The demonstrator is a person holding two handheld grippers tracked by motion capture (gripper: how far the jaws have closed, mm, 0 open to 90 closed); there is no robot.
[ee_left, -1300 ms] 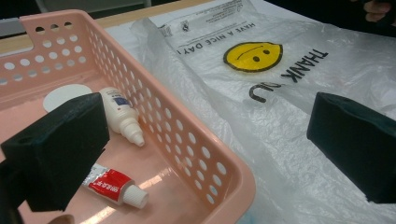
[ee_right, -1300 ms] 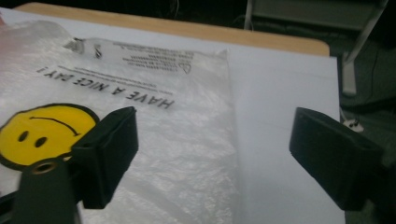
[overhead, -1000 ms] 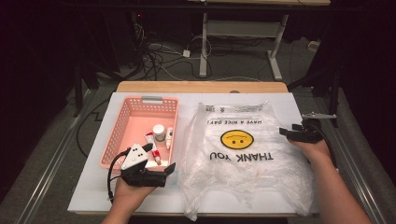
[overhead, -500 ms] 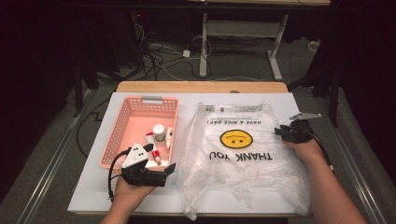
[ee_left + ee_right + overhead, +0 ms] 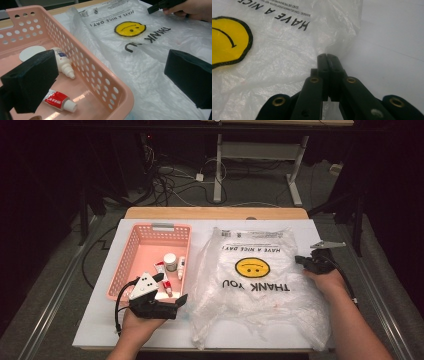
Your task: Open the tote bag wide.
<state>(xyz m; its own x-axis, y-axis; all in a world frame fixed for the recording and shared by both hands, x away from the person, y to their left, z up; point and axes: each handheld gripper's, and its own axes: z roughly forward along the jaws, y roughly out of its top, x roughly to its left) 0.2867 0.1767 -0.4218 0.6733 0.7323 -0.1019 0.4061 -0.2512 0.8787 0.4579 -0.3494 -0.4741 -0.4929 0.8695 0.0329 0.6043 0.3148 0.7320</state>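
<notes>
High view, change: the right gripper point(image 5: 301, 260) has just been closing; its jaws now sit at the right edge of the clear crinkled plastic bag with the yellow smiley face and black "THANK YOU" print point(image 5: 260, 290), where a second ago they stood spread just off that edge.
High view, meaning: this looks like the first pinch on the bag, probably to lift or open it so the basket's items can go in.
High view, place: the bag lies flat on the white table point(image 5: 95, 325), just beside the pink perforated plastic basket point(image 5: 131, 255).
Left gripper view, state: the left gripper point(image 5: 110, 75) has its 2 black jaws spread wide, holding nothing, over the basket's near corner.
Left gripper view, contents: 1 small white bottle point(image 5: 63, 62), 1 red-and-white tube point(image 5: 58, 100), 1 white round lid point(image 5: 30, 52).
Right gripper view, state: jaws pressed together on a thin fold of the bag's edge.
Right gripper view, hard to tell: how much film is caught; the bag's mouth is not clear.
</notes>
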